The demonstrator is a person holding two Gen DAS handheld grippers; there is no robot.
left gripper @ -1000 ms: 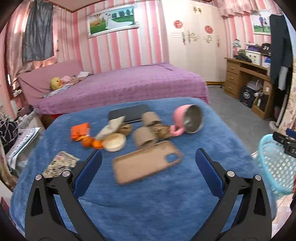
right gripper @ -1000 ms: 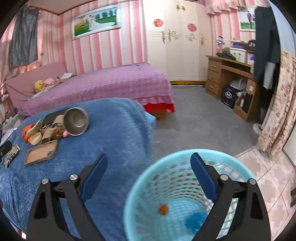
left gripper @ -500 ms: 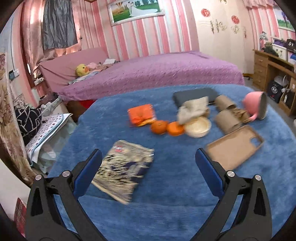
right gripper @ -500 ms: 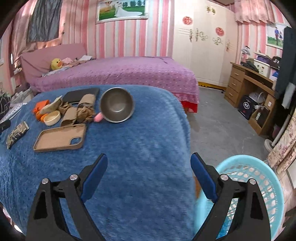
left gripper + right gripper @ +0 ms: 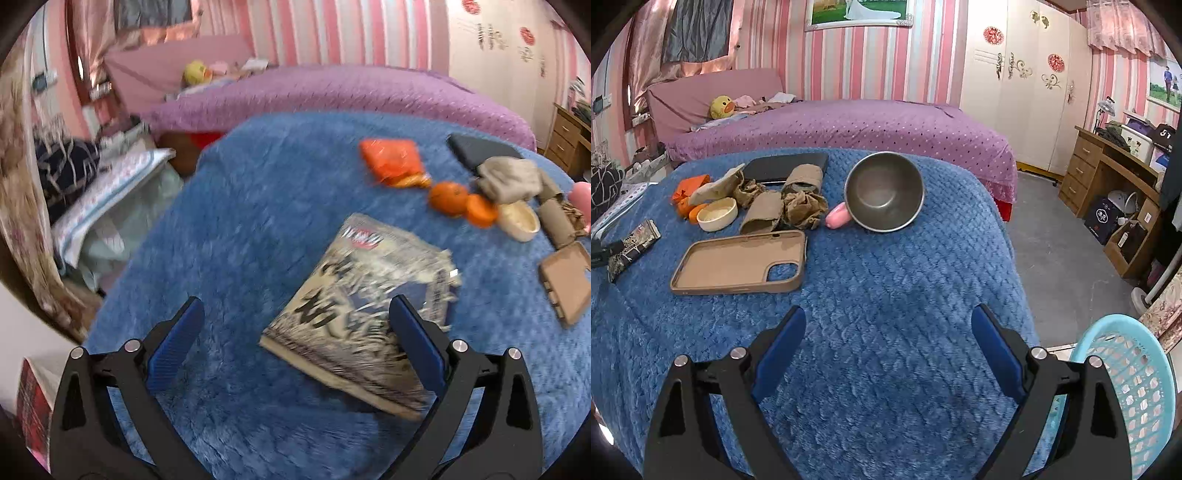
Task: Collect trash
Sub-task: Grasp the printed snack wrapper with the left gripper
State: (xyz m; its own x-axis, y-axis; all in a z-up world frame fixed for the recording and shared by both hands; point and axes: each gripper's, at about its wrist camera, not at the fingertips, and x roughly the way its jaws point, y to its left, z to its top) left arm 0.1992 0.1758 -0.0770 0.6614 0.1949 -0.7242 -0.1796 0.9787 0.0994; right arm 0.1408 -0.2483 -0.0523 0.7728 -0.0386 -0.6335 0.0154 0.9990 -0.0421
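A printed snack wrapper (image 5: 365,317) lies flat on the blue blanket (image 5: 258,206) near the table's left edge, blurred in the left wrist view, with the left gripper (image 5: 295,328) spread wide above it; the wrapper sits mostly between the two blue pads and under the right one (image 5: 417,343), and whether that pad touches it cannot be told. Just beyond the wrapper sit two oranges (image 5: 461,201) and an orange packet (image 5: 391,162), then a small cream dish (image 5: 517,221), crumpled brown paper (image 5: 803,206) and cardboard tubes (image 5: 762,212). A tan phone case (image 5: 738,264) lies open side up beside them, a dark tablet (image 5: 786,168) behind. A steel bowl (image 5: 884,192) with a pink handle rests tipped on its side, mouth toward the right wrist camera. The right gripper (image 5: 888,347) hangs over bare blanket with its jaws wide apart and nothing between them. A pale blue basket (image 5: 1134,391) stands on the floor off the table's right corner. A purple bed (image 5: 849,129) fills the room behind.
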